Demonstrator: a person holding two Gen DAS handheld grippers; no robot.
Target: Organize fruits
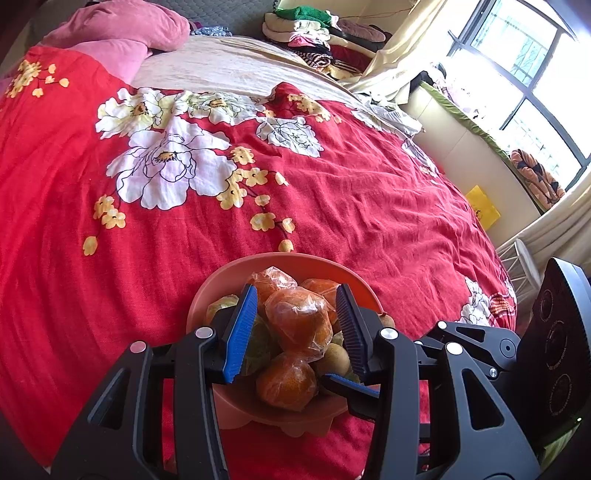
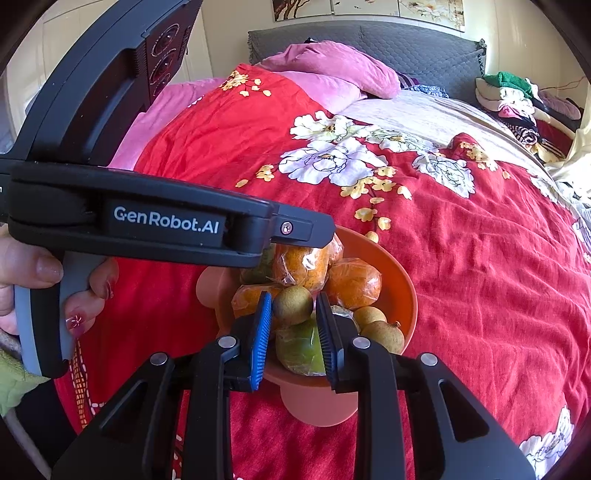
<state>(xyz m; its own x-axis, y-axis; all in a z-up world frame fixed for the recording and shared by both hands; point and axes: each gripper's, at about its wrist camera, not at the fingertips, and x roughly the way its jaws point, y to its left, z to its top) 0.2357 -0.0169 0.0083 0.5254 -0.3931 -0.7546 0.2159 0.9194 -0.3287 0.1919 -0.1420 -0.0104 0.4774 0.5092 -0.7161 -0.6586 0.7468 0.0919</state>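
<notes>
An orange bowl [image 1: 321, 266] [image 2: 402, 284] sits on the red flowered bedspread, piled with plastic-wrapped oranges, green fruit and small brown longans. My left gripper [image 1: 297, 301] is open, its blue pads either side of a wrapped orange [image 1: 297, 319] on top of the pile, not clearly squeezing it. My right gripper [image 2: 293, 304] has its pads close around a brown longan [image 2: 293, 304] at the bowl's near side. The right gripper also shows in the left wrist view [image 1: 354, 384] at the bowl's right edge. The left gripper's body [image 2: 166, 221] crosses the right wrist view above the bowl.
The red bedspread [image 1: 332, 199] spreads wide beyond the bowl. Pink pillows [image 2: 332, 66] and a grey headboard [image 2: 406, 40] lie at the far end. A pile of folded clothes [image 1: 314, 33] sits at the far right corner. A window [image 1: 524, 66] is to the right.
</notes>
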